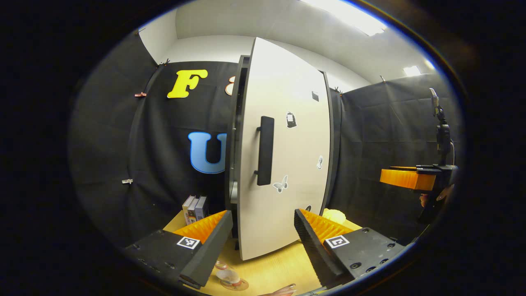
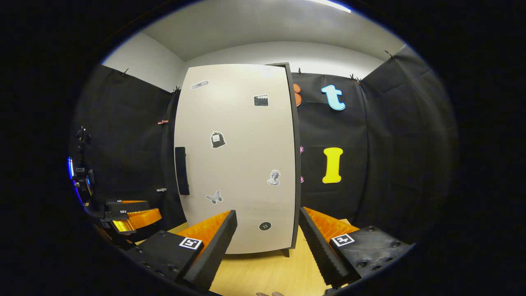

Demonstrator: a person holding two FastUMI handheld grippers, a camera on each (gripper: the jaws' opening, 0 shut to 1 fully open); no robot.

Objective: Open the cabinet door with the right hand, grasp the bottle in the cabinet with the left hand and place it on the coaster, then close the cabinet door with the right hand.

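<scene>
The left claw (image 1: 263, 242) hangs with fingers apart, gripping nothing, above the bottle (image 1: 228, 274) sitting on the coaster (image 1: 236, 284) on the tabletop (image 1: 271, 271). The right claw (image 2: 267, 242) is also spread and empty, facing the cabinet door (image 2: 238, 156), which stands slightly ajar, its inside hidden.

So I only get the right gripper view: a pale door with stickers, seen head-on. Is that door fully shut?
Observer: Not quite. In the left gripper view the door stands ajar from the cabinet.
Operator: And where is the bottle?
Observer: A clear bottle sits on the coaster on the table, just under the left gripper.
Operator: Anything else out there?
Observer: A few books stand on the table, left of the cabinet.
</scene>
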